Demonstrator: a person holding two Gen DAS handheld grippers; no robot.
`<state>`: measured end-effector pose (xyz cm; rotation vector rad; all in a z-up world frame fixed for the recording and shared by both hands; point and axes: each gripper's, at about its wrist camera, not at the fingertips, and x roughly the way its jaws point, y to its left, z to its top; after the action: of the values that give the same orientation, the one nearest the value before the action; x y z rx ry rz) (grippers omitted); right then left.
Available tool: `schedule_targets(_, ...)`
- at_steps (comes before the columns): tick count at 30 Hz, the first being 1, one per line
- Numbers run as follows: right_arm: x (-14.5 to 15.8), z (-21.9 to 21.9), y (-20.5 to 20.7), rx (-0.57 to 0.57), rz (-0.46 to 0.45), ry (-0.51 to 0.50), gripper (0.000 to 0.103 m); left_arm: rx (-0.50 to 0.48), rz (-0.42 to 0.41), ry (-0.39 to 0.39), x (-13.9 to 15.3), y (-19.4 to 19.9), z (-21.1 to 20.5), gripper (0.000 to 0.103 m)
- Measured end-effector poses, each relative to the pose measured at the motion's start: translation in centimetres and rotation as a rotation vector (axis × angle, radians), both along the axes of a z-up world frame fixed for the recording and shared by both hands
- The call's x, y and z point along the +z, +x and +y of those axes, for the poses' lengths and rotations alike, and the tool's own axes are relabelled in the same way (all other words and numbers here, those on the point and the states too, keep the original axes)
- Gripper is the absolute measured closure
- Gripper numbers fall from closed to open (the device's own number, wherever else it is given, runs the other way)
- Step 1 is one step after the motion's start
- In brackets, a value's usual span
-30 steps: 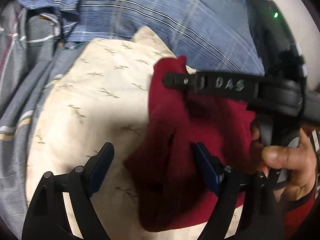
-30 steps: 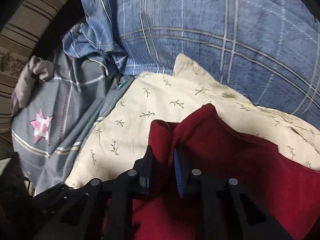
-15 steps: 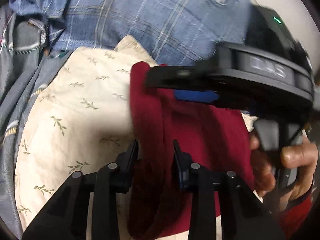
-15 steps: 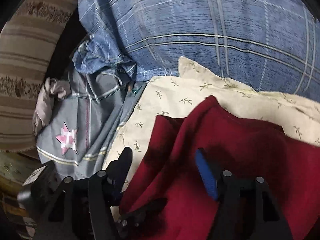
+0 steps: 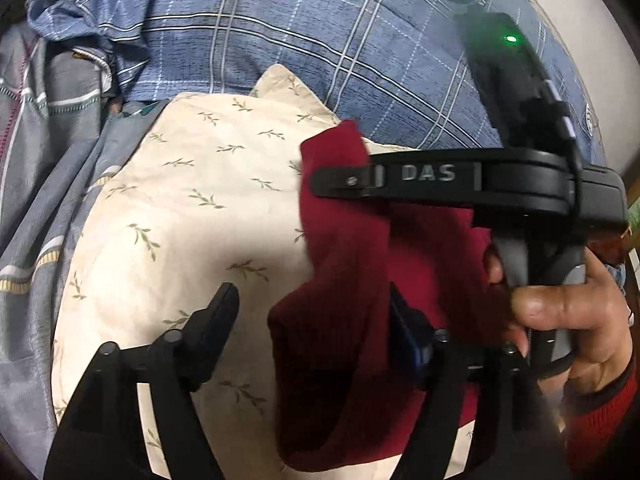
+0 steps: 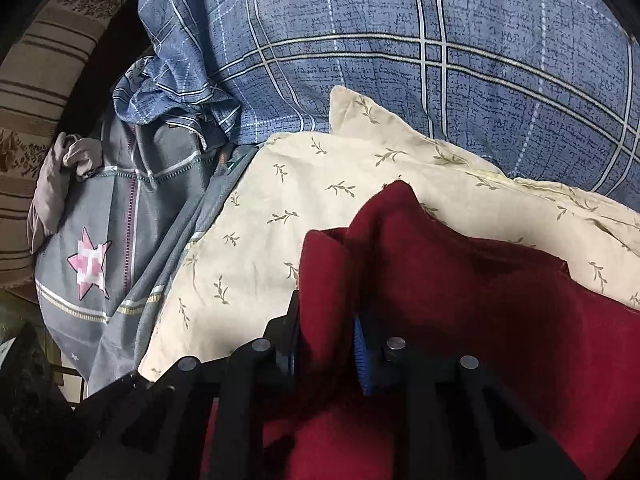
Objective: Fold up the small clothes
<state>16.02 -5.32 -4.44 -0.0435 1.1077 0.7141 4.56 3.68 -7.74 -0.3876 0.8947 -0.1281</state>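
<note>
A dark red garment (image 5: 352, 288) lies bunched on a cream pillow (image 5: 192, 232) with a leaf print. My left gripper (image 5: 316, 320) is open, with a fold of the red cloth hanging between its fingers. My right gripper (image 5: 340, 180) reaches in from the right in the left wrist view and pinches the garment's upper edge. In the right wrist view, my right gripper (image 6: 326, 332) is shut on a fold of the red garment (image 6: 460, 288), which lies on the cream pillow (image 6: 280, 216).
A blue plaid bedcover (image 6: 400, 60) lies behind the pillow. A grey cloth with a pink star (image 6: 92, 260) lies to the left. A striped brown cushion (image 6: 44, 60) stands at the far left.
My left gripper has opened and let go of the red fold. My right gripper has shut on the garment's edge.
</note>
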Motion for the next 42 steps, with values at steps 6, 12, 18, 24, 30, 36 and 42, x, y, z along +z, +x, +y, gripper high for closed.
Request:
schedule_targets(6, -0.4, -0.2, -0.1, 0.000, -0.003, 0.023, 0.081, 0.019, 0.027, 0.010, -0.8, -0.2, -0.1, 0.027)
schedule_targets(12, -0.6, -0.2, 0.0, -0.007, 0.000, 0.038, 0.081, 0.021, 0.029, 0.015, -1.0, 0.1, -0.2, 0.027)
schedule_targets(18, -0.5, -0.5, -0.2, -0.020, 0.003, 0.054, 0.081, 0.006, 0.032, 0.005, -1.3, 0.1, -0.3, 0.028)
schedule_targets(24, 1.1, -2.0, -1.2, -0.034, -0.034, 0.116, 0.084, -0.098, 0.030, -0.056, -0.5, -0.2, -1.4, 0.075)
schedule_targets(30, 5.6, -6.9, -2.4, -0.051, -0.090, 0.202, 0.085, -0.170, -0.057, -0.105, 4.1, -2.0, -4.2, 0.078)
schedule_targets(36, 9.4, -14.7, -3.4, -0.121, -0.181, 0.219, 0.085, -0.310, -0.108, -0.068, 9.3, -2.3, -11.2, 0.078)
schedule_targets(42, 9.2, -23.6, -4.1, -0.243, -0.193, 0.189, 0.085, -0.436, -0.099, -0.029, 10.0, -0.2, -19.8, 0.081)
